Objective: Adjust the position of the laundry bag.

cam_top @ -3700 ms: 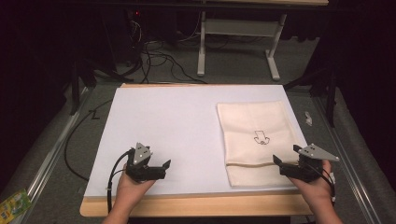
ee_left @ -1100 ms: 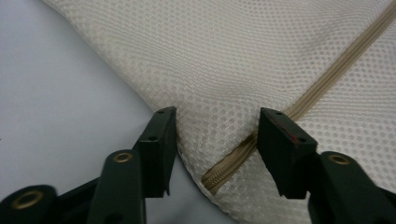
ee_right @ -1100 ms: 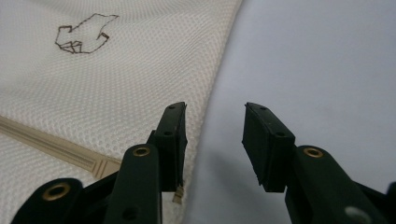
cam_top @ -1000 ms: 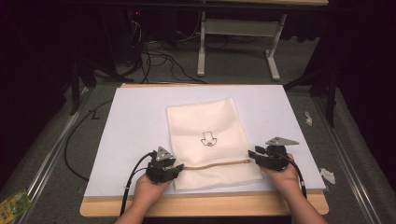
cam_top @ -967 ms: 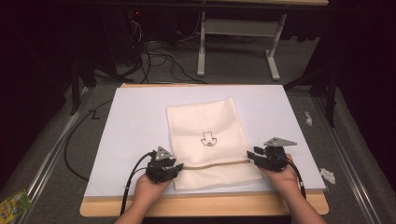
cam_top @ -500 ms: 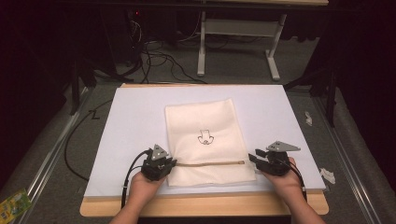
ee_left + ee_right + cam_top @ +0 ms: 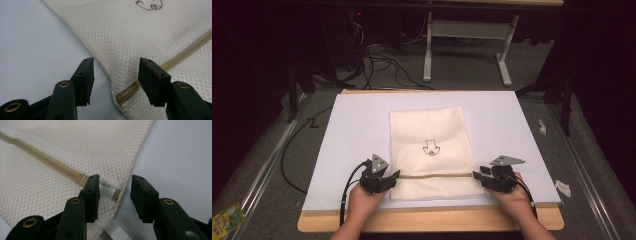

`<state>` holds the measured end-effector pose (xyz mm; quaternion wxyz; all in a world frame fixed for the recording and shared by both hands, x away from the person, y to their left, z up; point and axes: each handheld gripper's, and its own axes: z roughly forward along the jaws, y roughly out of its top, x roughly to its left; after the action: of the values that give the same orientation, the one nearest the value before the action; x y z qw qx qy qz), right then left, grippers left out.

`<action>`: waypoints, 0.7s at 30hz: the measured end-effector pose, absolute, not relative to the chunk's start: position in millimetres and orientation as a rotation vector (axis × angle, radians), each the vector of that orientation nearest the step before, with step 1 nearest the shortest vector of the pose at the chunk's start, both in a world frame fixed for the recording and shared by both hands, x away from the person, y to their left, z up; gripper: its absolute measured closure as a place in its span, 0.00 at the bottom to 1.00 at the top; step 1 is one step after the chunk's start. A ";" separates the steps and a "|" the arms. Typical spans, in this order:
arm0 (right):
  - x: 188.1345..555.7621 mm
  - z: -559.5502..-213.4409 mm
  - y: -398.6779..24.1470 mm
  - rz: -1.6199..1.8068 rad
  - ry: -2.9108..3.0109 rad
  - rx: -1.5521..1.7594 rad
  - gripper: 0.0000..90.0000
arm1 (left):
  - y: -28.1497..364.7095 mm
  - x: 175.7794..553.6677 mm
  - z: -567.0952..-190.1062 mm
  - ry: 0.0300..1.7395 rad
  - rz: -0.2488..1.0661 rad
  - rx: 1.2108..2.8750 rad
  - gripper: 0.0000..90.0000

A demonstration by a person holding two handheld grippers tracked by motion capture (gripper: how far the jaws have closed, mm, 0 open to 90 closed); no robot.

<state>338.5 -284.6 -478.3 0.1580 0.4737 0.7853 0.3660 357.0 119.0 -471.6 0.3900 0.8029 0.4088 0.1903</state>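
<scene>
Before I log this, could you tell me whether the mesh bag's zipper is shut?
Shut: the zipper runs as one closed tan line across the mesh bag.

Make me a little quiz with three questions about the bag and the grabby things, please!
1. True or false: the left hand-held gripper is open.
2. What runs across the mesh bag between the two hand-held grippers? A) a rope B) a tan zipper C) a ruler
3. Fill in: the bag lies on a ____ mat.

Key: 1. True; the right hand-held gripper is open too. 2. B. 3. white.
</scene>
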 end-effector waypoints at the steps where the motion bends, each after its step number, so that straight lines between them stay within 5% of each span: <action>1: 337.3 -478.8 -284.0 1.052 2.237 1.356 0.67 | 120.1 356.3 -470.2 1.039 0.481 2.023 0.52; 11: 332.2 -477.7 -281.0 1.080 2.282 1.347 0.91 | 120.9 351.6 -465.6 1.008 0.438 1.981 0.50; 21: 319.8 -468.8 -272.4 1.063 2.297 1.218 0.93 | 116.3 347.4 -456.3 0.960 0.393 1.896 0.52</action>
<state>319.8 -272.4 -468.8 0.1659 0.4276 0.8065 0.3732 347.4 116.3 -456.3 0.4706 0.7741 0.3919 0.1605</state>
